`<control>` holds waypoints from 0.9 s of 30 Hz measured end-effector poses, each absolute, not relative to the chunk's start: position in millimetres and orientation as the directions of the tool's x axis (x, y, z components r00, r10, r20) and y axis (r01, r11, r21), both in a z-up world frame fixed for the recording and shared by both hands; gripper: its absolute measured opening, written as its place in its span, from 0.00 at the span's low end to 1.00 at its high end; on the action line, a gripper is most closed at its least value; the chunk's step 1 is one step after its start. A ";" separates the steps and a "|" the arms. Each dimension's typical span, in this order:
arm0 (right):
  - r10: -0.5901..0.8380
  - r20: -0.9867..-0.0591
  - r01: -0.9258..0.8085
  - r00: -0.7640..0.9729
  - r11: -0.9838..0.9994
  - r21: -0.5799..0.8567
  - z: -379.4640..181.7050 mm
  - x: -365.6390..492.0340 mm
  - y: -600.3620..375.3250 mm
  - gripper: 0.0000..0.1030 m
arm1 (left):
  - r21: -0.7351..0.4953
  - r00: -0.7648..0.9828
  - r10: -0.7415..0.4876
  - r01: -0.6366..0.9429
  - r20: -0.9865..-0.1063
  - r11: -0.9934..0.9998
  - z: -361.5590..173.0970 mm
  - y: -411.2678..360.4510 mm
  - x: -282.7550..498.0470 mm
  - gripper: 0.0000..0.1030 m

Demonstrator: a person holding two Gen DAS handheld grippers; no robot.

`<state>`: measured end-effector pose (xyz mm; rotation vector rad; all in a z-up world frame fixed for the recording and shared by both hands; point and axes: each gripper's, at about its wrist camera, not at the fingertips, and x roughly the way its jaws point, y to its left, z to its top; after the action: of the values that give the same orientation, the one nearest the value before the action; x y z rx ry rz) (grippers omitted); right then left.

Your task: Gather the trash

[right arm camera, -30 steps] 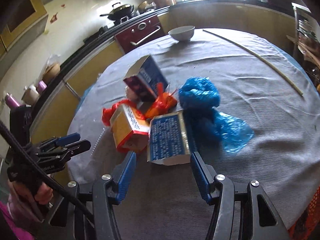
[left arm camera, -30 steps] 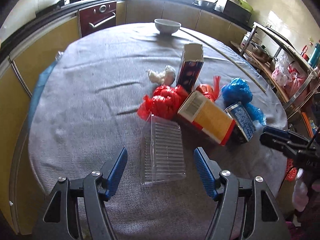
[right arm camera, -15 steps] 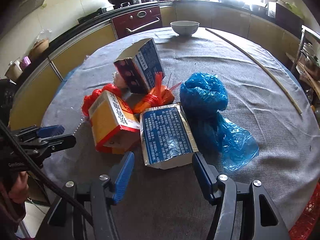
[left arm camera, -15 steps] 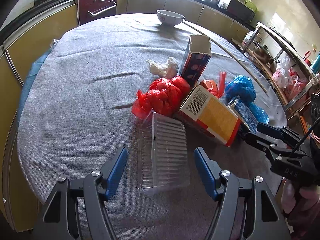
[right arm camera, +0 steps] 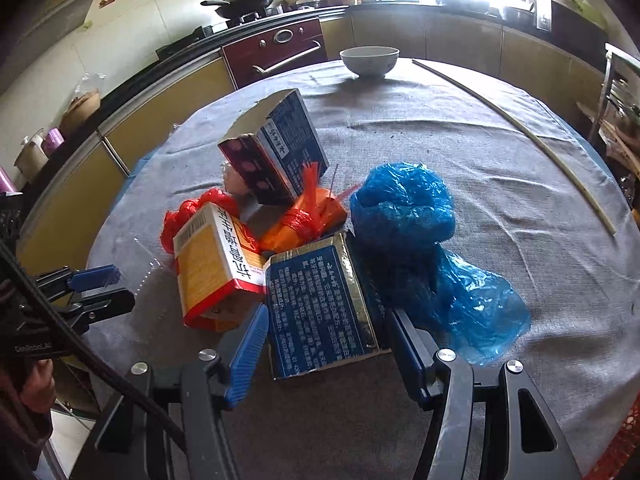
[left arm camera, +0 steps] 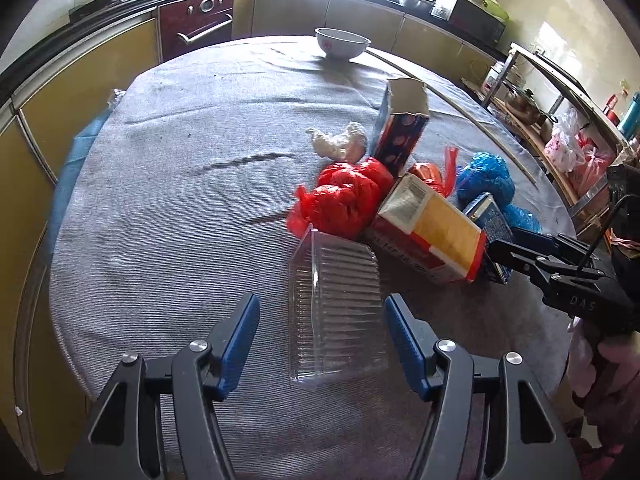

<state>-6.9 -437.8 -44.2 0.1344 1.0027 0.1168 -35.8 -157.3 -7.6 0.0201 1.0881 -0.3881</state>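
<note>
A pile of trash lies on the round grey table (left arm camera: 180, 208). My left gripper (left arm camera: 322, 332) is open, its fingers on either side of a clear plastic clamshell box (left arm camera: 334, 308). Beyond it lie a red plastic bag (left arm camera: 346, 200), a yellow and red carton (left arm camera: 430, 228), a dark upright carton (left arm camera: 400, 132) and a crumpled white tissue (left arm camera: 340, 142). My right gripper (right arm camera: 326, 344) is open around a flat blue packet (right arm camera: 320, 308), not touching it. A blue plastic bag (right arm camera: 416, 232) and an orange bag (right arm camera: 304, 220) lie next to it.
A white bowl (left arm camera: 342, 42) stands at the table's far edge, and a long thin stick (right arm camera: 516, 136) lies across the right side. Kitchen counters and an oven (left arm camera: 196, 34) curve behind. A metal shelf rack (left arm camera: 560, 120) stands to the right.
Both grippers have moved forward toward the pile. The clear box now sits between the left fingers and the blue packet between the right fingers. Both stay open.
</note>
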 end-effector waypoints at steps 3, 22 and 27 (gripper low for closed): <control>0.176 -0.824 -0.047 0.538 0.983 0.179 -44.9 -6.8 -436.7 0.60 | -0.161 0.412 -0.285 0.309 -0.865 0.937 -6.0 -152.0 -35.7 0.64; 0.235 -0.844 -0.015 0.482 0.965 0.260 -47.6 -9.3 -441.7 0.59 | -0.142 0.429 -0.289 0.342 -0.856 0.929 2.5 -173.0 -43.5 0.64; 0.238 -0.855 -0.023 0.461 0.966 0.256 -48.5 -9.3 -439.7 0.62 | -0.105 0.433 -0.243 0.320 -0.868 0.942 0.2 -176.5 -42.9 0.64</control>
<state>-9.3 -439.7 -48.5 0.2199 1.0820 0.1620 -42.9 -176.5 0.2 0.0795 1.0667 -0.3511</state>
